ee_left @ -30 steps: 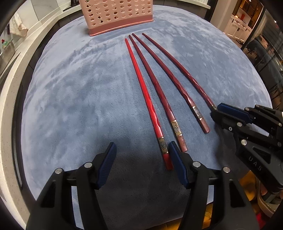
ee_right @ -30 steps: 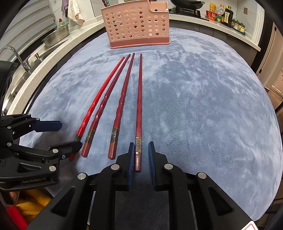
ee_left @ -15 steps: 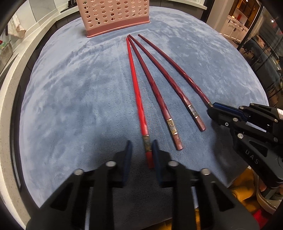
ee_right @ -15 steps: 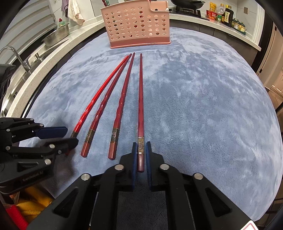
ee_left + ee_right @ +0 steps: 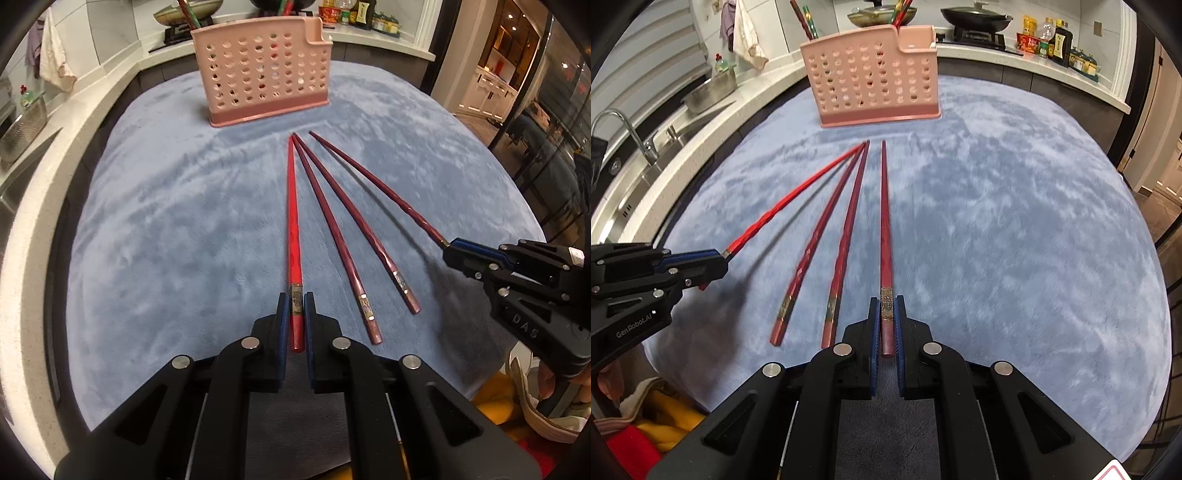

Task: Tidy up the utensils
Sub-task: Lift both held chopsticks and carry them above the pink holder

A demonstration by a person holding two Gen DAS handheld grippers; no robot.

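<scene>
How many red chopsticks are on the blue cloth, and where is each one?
4. The bright red chopstick is gripped in the left claw, the rightmost chopstick in the right claw. Two dark red chopsticks lie between them. More stand behind the pink holder.

Bare blue cloth right of the chopsticks, pink perforated holder blocking the far end

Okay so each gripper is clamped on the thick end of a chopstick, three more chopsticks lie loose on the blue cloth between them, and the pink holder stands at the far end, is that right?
Not quite: only two loose chopsticks lie between them, not three, as the right wrist view shows. The rest holds: the left gripper and right gripper each clamp a chopstick's thick end, on the blue cloth, with the pink holder at the far end.
</scene>
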